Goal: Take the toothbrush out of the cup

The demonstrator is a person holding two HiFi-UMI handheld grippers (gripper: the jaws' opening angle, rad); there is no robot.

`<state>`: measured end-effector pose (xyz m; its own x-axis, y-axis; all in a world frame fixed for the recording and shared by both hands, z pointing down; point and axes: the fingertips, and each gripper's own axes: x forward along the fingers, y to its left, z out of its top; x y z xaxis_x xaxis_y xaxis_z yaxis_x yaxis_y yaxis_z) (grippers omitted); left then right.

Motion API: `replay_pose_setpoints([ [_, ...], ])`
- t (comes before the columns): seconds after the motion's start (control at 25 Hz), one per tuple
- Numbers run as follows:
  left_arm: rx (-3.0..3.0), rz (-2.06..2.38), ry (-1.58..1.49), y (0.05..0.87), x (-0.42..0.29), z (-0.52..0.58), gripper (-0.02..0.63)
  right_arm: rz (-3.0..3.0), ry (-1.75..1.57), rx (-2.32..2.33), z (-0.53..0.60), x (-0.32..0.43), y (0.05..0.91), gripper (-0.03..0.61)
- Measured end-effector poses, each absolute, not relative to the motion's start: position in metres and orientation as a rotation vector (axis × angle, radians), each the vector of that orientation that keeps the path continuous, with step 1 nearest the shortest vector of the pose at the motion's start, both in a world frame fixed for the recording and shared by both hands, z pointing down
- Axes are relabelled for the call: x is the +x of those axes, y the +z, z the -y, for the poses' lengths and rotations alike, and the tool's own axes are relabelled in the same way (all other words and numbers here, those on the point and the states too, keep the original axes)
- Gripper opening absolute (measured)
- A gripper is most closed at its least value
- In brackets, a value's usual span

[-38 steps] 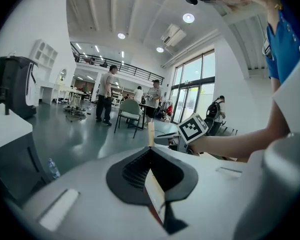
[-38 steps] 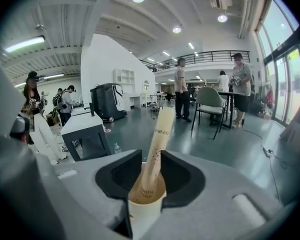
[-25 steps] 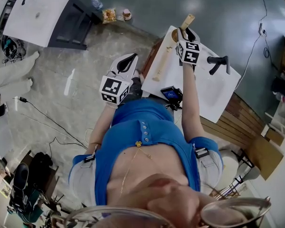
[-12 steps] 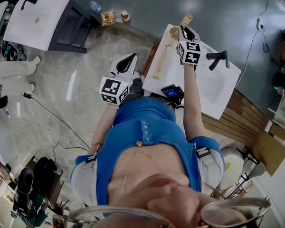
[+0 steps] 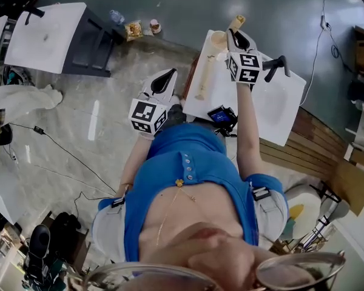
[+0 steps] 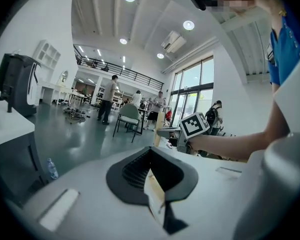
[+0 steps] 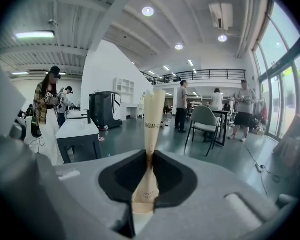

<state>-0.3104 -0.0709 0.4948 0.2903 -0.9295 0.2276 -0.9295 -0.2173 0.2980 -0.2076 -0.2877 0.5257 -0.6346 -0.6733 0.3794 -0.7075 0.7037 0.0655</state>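
- Toothbrush point(image 7: 154, 109), a pale beige stick with print on it, stands upright between the jaws of the right gripper point(image 7: 148, 156). Its lower end is pinched where the two pads meet.
- Those jaws have just been closing and now press on the brush from both sides, with only the brush's thickness between them.
- In the head view the right gripper point(image 5: 236, 38) reaches out over the far edge of a white basin top point(image 5: 261, 111). The brush's tip point(image 5: 236, 23) pokes out past the gripper's front.
- The cup point(image 5: 218, 39), also beige, sits just beside the jaws on their left. I cannot tell whether the brush's lower end is still inside it.
- The left gripper point(image 6: 150, 156) has its jaws pressed together with nothing between them. In the head view the left gripper point(image 5: 162, 77) hangs over the floor, well apart from the basin top.
- Near the cup a long pale wooden piece point(image 5: 205, 74) lies along the left edge of the basin top.
- A black tap point(image 5: 278, 67) stands to the right of the right gripper.
- A small dark device with a blue screen point(image 5: 220, 116) sits at the near edge, by the person's right forearm point(image 5: 246, 126).
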Motion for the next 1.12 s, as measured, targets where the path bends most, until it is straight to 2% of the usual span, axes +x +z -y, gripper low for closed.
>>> replay_pose_setpoints([
  [0.64, 2.265, 1.591, 0.0, 0.489, -0.294, 0.068, 0.002, 2.622, 0.095, 1.09, 0.256, -0.195, 0.474, 0.038],
  [1.12, 2.365, 1.41, 0.04, 0.497, -0.259, 0.08, 0.002, 2.612, 0.203, 1.138, 0.222, -0.16, 0.478, 0.036],
])
